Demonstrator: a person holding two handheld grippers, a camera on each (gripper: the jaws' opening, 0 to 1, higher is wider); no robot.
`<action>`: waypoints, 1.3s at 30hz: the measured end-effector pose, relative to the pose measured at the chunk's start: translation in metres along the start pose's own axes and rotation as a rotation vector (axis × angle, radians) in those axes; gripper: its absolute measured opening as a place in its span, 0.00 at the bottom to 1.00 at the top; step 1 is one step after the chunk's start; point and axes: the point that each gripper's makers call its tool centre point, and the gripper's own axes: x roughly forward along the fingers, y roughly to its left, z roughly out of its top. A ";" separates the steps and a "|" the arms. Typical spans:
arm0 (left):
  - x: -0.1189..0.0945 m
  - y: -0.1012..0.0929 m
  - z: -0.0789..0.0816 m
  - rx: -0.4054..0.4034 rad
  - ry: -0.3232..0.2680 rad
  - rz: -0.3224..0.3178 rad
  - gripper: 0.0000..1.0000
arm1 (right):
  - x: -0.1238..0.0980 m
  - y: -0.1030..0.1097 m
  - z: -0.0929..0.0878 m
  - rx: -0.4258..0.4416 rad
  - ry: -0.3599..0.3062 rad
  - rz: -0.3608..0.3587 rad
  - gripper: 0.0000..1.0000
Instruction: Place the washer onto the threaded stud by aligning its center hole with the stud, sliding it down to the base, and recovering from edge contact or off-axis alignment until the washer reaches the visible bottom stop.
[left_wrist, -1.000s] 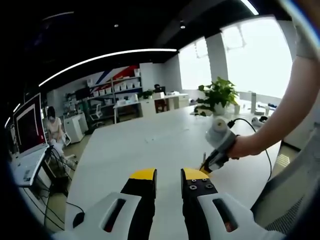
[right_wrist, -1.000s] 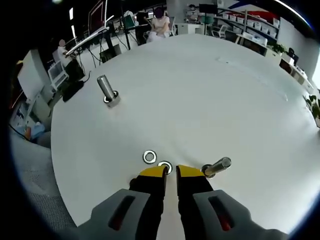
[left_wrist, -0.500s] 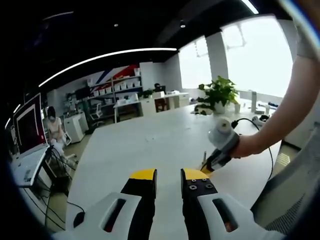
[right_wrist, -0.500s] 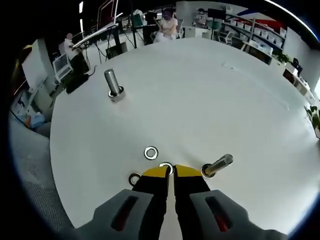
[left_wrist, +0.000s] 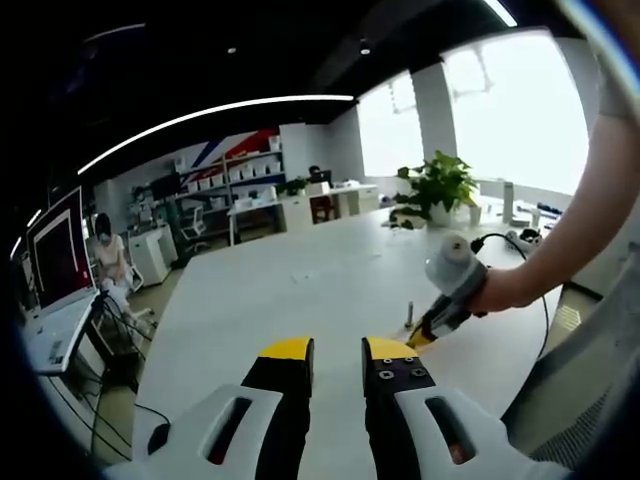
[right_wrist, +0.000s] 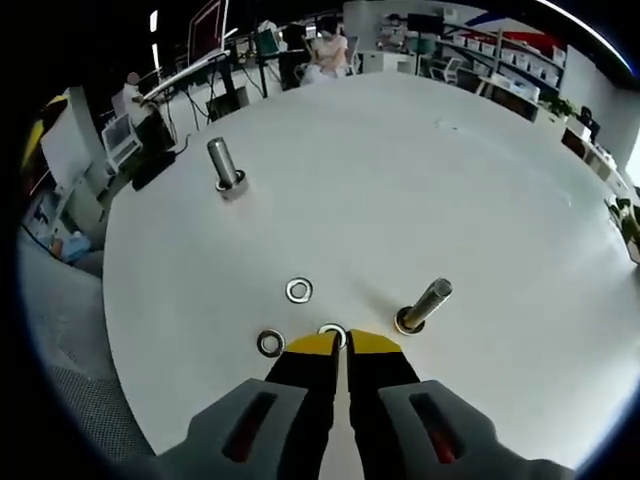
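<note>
Worktop (right_wrist: 480, 180) was smooth matte white with a rounded edge. Right gripper (right_wrist: 335, 345), yellow-tipped fingers over grey bodies, had its fingers pressed together on a flat metal ring washer (right_wrist: 332, 331) right at the tips, down at the worktop. Two more washers lay flat: one (right_wrist: 298, 290) just ahead, one (right_wrist: 270, 342) beside the left finger. Shiny cylindrical stud (right_wrist: 424, 304) stood near, ahead-right, apart from the fingers; second stud (right_wrist: 224, 165) well apart, toward the far-left edge.

Versus 0.5 s ago: near stud sat a bit further ahead in the right gripper view, and the fingers remained closed.

Left gripper (left_wrist: 337, 350) hovered with its fingers slightly spread, holding nothing. Right gripper (left_wrist: 452, 290) and hand (left_wrist: 505, 290) showed there beside a stud (left_wrist: 408, 314). Plenty of bare worktop between studs; the nearest edge ran left of the washers.
</note>
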 end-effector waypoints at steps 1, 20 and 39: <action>0.000 0.000 0.000 0.000 0.001 0.000 0.17 | -0.001 0.000 -0.001 0.001 -0.001 0.000 0.05; 0.001 -0.003 -0.001 0.011 0.006 -0.010 0.17 | -0.029 -0.024 0.003 0.053 -0.055 -0.037 0.05; 0.001 -0.003 -0.001 0.013 0.005 -0.015 0.17 | -0.047 -0.041 0.016 0.046 -0.088 -0.075 0.05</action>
